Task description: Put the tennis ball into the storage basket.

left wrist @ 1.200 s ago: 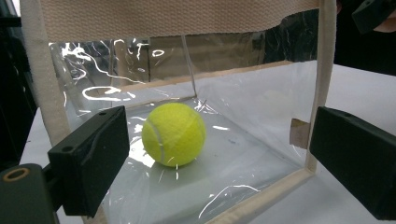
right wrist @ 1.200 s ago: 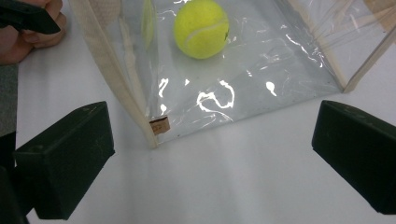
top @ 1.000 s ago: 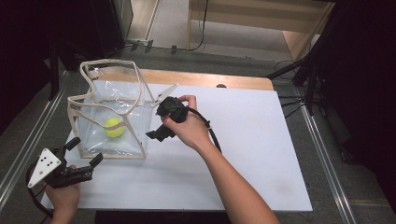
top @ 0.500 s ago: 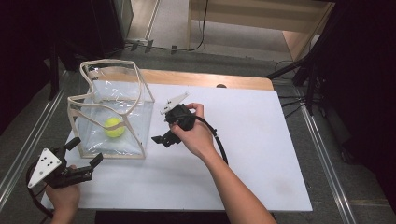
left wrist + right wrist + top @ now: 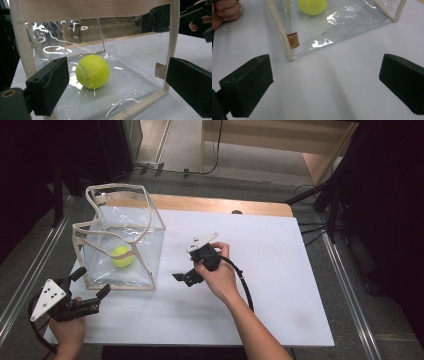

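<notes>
Both the right gripper (image 5: 183, 277) and left gripper (image 5: 90, 295) stood wide and empty over the white surface (image 5: 280, 285), near the clear bag (image 5: 145, 250) containing the tennis ball (image 5: 122, 256).

I count one tennis ball (image 5: 122, 256), one clear bag (image 5: 145, 265) with two webbing handles, one white board (image 5: 280, 270), and my two grippers: left (image 5: 91, 290), right (image 5: 183, 279).

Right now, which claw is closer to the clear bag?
The left claw, just off the clear bag's front corner; the right claw sits farther out on the white table.
</notes>
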Available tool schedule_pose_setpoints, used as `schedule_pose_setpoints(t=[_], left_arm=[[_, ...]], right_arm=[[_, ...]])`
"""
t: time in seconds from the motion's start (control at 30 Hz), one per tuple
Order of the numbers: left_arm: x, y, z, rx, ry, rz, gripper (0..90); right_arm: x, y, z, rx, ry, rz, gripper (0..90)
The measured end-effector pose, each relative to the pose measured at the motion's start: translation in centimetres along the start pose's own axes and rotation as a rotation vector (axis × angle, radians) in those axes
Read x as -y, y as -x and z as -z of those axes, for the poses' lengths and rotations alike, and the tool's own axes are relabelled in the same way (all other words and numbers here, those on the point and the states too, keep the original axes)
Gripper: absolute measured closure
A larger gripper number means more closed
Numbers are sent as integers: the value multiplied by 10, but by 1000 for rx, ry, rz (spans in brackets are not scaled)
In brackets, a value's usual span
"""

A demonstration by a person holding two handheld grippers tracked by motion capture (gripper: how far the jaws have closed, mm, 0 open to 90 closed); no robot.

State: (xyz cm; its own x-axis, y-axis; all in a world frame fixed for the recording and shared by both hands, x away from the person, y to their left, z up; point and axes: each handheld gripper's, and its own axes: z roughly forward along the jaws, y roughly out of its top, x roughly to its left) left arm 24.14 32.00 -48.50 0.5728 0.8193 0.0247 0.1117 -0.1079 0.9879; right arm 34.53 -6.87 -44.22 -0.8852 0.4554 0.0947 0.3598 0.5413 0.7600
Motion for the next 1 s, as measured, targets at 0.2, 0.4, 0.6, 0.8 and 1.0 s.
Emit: schedule_pose_setpoints(t=[0.2,0.4,0.6,0.8,1.0], left_arm=[[0,0,0,0,0,0,54],[0,0,0,0,0,1,54],[0,0,0,0,0,-1,54],[0,0,0,0,-3,-4,53],[0,0,0,0,-2,-4,53]], right_arm=[[14,2,7,15,17,-22,0],[29,4,13,24,47,-47,0],[45,6,21,39,79,-70,0],[58,8,29,54,96,-96,0],[70,11,38,74,104,-109,0]])
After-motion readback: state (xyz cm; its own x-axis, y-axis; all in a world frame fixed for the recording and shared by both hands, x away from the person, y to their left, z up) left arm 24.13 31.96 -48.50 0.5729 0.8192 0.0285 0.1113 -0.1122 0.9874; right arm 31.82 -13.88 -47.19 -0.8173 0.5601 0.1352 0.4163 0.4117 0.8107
